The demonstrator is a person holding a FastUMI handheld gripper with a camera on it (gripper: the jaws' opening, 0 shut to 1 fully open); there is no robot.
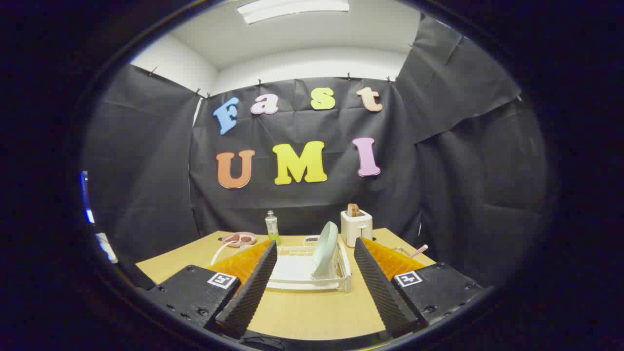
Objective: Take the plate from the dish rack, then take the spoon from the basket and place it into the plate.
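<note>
Your gripper [314, 265] hovers with fingers spread wide, holding nothing. Just ahead, between them, a pale green round plate [325, 248] stands upright in the white plastic dish rack [297, 273] on the wooden bench [302, 312].

Bare wooden desk [302, 312] lies open before the white wire dish rack [304, 270]; behind it, the cream toaster [356, 227] and green bottle [272, 226] crowd the desk's far edge.

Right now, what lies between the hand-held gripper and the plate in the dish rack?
In the gripper view, bare table, then the dish rack's front edge. The hand-held gripper is open; the plate stands ahead, tilted.
</note>
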